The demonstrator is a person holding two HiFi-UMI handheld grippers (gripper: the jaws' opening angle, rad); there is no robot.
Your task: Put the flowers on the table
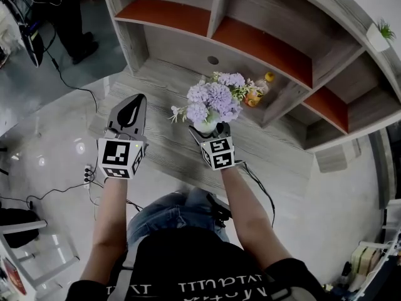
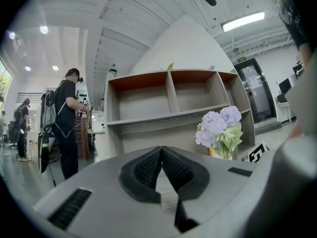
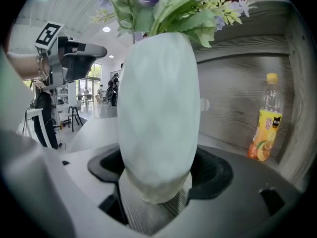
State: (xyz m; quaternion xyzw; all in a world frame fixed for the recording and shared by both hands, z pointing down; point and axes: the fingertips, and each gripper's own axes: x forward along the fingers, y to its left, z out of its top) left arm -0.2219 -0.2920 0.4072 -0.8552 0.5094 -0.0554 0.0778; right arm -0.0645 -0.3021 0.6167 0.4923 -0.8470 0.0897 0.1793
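Observation:
A bunch of purple flowers (image 1: 214, 99) stands in a white vase (image 3: 158, 108). My right gripper (image 1: 208, 130) is shut on the vase's lower part, its pads (image 3: 214, 171) pressing both sides. It holds the vase upright over the grey wooden table (image 1: 282, 149); whether the vase's base touches the top I cannot tell. My left gripper (image 1: 132, 107) hovers to the left of the flowers, over the table's left end, shut and empty (image 2: 161, 152). From the left gripper view the flowers (image 2: 220, 128) show at the right.
An orange drink bottle (image 1: 254, 93) stands on the table just behind the flowers, against the back panel, and shows again as the bottle (image 3: 265, 120). A shelf unit (image 1: 207, 24) with orange-lined compartments rises behind the table. People (image 2: 67, 123) stand on the floor at the left.

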